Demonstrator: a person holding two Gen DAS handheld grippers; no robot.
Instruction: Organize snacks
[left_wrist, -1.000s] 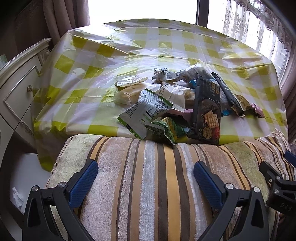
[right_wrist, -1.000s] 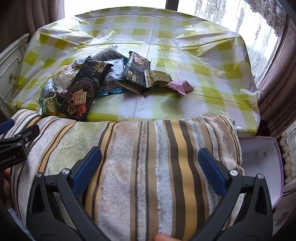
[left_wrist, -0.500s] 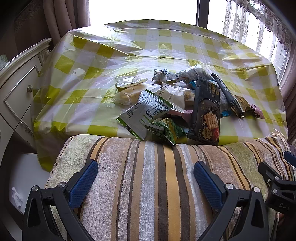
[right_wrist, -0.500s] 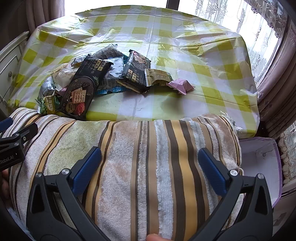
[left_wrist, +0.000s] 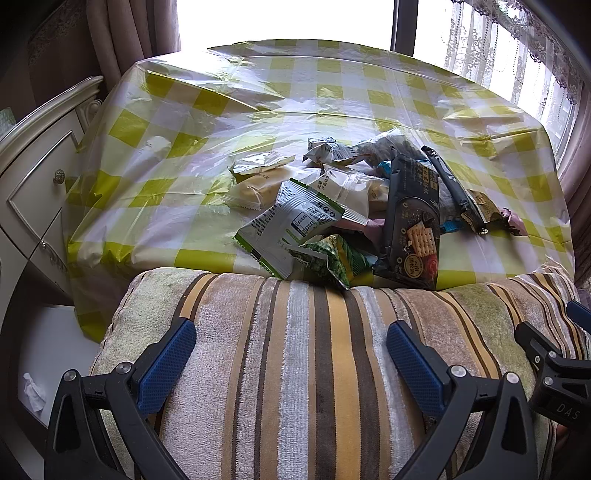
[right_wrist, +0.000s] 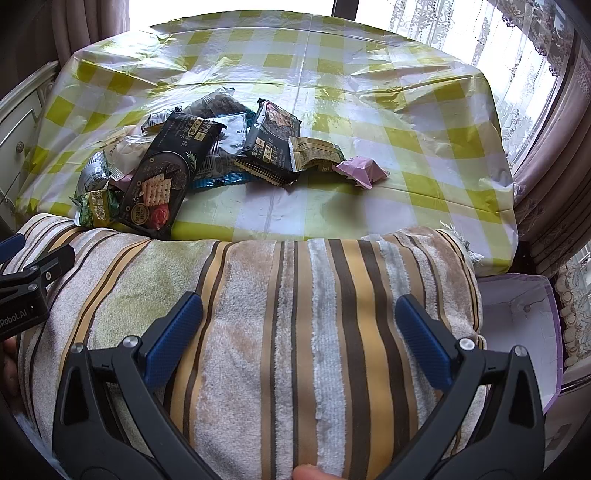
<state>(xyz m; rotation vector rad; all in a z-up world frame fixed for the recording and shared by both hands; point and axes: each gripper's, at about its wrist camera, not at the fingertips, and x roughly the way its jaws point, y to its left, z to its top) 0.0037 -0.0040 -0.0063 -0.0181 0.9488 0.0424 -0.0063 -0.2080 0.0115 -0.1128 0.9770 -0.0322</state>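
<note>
Both tools sit low over the striped towel (left_wrist: 295, 350), which pads the near edge of the checked tablecloth (left_wrist: 258, 92); I judge it serves as a soft rest between moves. My left gripper (left_wrist: 291, 352) is released, its blue pads spread wide with nothing between them. My right gripper (right_wrist: 299, 328) is likewise spread and empty; its body also shows at 3 o'clock in the left view.

The snack pile (left_wrist: 351, 206) lies at 12 to 1 o'clock from the left gripper and at 11 o'clock from the right, heaped loosely, packets overlapping. The black cracker pack (right_wrist: 162, 181) leans on the pile with its lower end touching the towel's far edge. The green packet (left_wrist: 332, 258) and the white-and-green pouch (left_wrist: 291, 225) lie beside it, toward 9 o'clock. The pink wrapper (right_wrist: 360, 171) sits apart at the pile's 3 o'clock end, just beside the olive packet (right_wrist: 314, 153).

No sorting has begun, I judge. An open pale box (right_wrist: 517, 314) stands below the table edge at 3 o'clock of the right view, plausibly a destination. The outlying wrapper seems the easiest first pick, since it overlaps nothing heavy.
</note>
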